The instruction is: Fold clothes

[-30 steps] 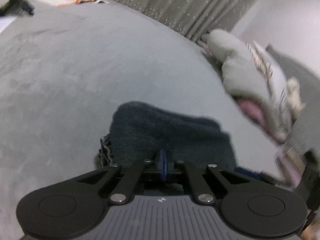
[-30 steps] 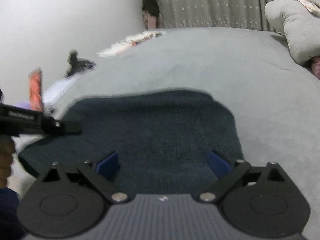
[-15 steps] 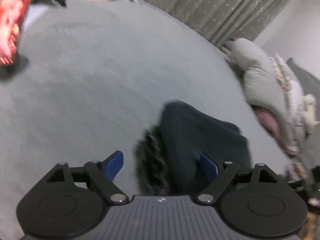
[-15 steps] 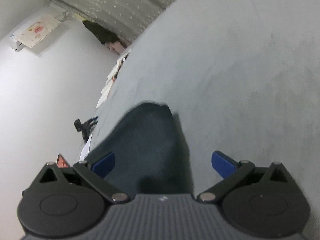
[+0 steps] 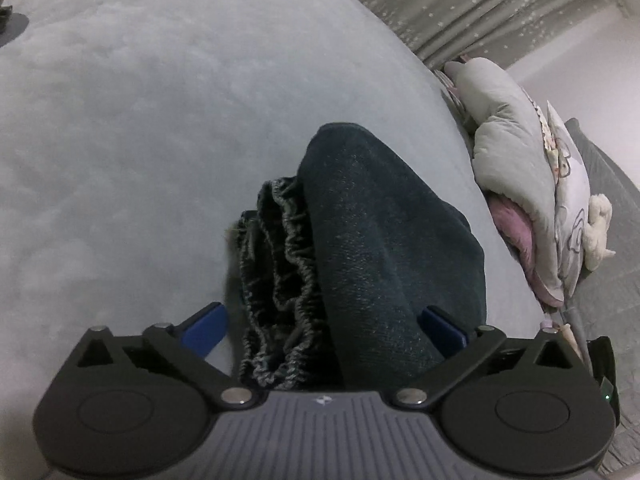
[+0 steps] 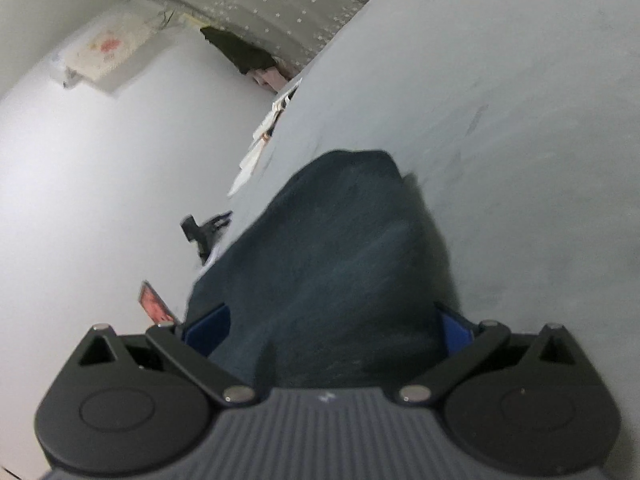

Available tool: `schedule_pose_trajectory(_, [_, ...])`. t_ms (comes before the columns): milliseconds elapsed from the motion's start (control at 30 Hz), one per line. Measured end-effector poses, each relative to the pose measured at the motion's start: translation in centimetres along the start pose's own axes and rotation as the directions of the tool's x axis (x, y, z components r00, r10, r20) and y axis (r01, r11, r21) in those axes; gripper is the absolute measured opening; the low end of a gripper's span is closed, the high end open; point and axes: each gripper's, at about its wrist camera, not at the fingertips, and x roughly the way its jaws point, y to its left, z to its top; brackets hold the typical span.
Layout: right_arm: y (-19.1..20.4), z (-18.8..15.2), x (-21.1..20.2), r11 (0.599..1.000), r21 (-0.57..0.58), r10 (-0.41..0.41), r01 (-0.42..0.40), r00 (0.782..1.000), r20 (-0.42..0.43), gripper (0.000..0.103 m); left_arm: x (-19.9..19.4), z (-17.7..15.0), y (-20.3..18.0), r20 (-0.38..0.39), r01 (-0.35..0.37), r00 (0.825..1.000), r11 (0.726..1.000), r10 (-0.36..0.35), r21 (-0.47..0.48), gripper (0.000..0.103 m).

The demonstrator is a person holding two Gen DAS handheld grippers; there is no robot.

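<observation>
A dark blue folded garment (image 5: 380,240) lies on the grey bed cover (image 5: 140,120), its ruffled elastic waistband (image 5: 280,272) showing along the left side of the fold. My left gripper (image 5: 323,328) hovers low over its near end with the jaws opening. The cloth lies between the blue pads (image 5: 204,326), which stand clear of it. In the right wrist view the same garment (image 6: 332,240) fills the middle. My right gripper (image 6: 332,328) is open over its near edge, tilted to one side, with its pads wide on either side of the cloth.
A heap of grey and pink bedding (image 5: 508,152) with a white plush toy (image 5: 598,224) lies at the right edge of the bed. Dotted curtains (image 5: 460,8) hang behind. Papers (image 6: 260,140), a black stand (image 6: 204,228) and a red-lit screen (image 6: 154,304) sit along the wall-side edge.
My left gripper went from shut on the garment's edge to wide open and sank toward the fold. My right gripper rolled sideways and moved in lower over the garment.
</observation>
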Motion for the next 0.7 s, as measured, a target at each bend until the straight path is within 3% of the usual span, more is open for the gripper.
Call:
schedule_pose_trajectory(233, [0.6,-0.3,0.6,0.999,-0.02,-0.024,0.025,0.999,0.032,0.103,0.5,0.1,-0.3,0.001,-0.002,1.0,1.0,0.002,-0.013,0.103])
schedule_pose_trajectory(300, [1.4,-0.8,0.9,0.996,-0.068,-0.063,0.065,0.998,0.028,0.101,0.6,0.1,-0.5,-0.003,-0.004,1.0,1.0,0.004,0.006,0.096])
schedule_pose_trajectory(367, [2.0,-1.1,0.8,0.987,-0.106,-0.116,0.119,0.992,0.041,0.087,0.3,0.4,-1.0,0.006,-0.009,1.0,0.999,0.009,0.036,0.083])
schedule_pose_trajectory(467, [2.3,-1.1,0.1,0.984,-0.116,-0.129,0.135,0.99,0.057,0.057,-0.2,0.7,-1.7,0.026,-0.015,1.0,0.997,0.013,0.077,0.067])
schedule_pose_trajectory(600, [4.1,-1.2,-0.6,0.972,-0.182,-0.136,0.151,0.986,0.091,0.04,-0.8,1.1,-1.8,0.036,-0.01,0.999,0.997,0.007,0.073,0.051])
schedule_pose_trajectory(700, [6.6,-1.4,-1.3,0.934,-0.306,-0.15,0.187,0.979,0.138,0.033,-1.6,1.6,-2.1,0.043,0.005,0.999,0.997,-0.009,0.079,0.048])
